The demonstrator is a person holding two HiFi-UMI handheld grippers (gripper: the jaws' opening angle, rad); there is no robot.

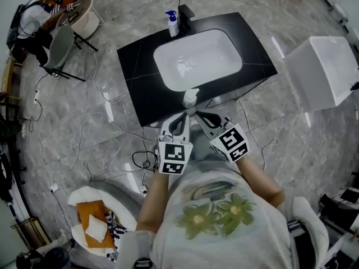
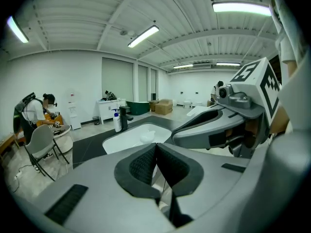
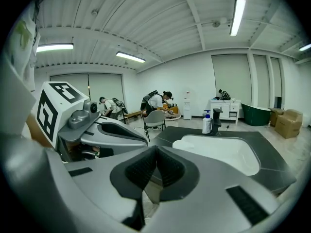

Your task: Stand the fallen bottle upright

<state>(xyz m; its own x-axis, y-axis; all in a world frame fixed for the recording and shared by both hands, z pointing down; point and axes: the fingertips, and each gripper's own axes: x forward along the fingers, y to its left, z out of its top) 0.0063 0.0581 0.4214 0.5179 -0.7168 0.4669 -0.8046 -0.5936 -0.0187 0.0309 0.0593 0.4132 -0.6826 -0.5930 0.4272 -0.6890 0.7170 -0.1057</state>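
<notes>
Finding one: my left gripper [image 1: 183, 118] is clenched, its pads pressed flat together with nothing between them. My right gripper [image 1: 202, 116] is in the same condition, clamped on itself and empty. Both are held side by side close to my chest, tips pointing toward the counter [image 1: 140, 72] and just short of its near edge.

Finding two: the bottle [image 1: 190, 98], small and white, sits on the near rim of the sink [image 1: 224, 66], just beyond the two sets of tips and roughly between them. Neither gripper touches it. From the head view I see its cap above its body, so I judge it is probably standing. White on white leaves some doubt, and the gripper views do not settle it.

Assessment: with both grippers empty and clear of it, the standing step looks complete, or else not begun. The next move calls for confirming its posture. If it is down, I must release one gripper, approach low over the rim and take it by the body, minding a roll into the basin.

Further off, a pump bottle [image 1: 173, 23] stands beside the faucet [image 1: 186, 12], well apart from my grippers.
</notes>
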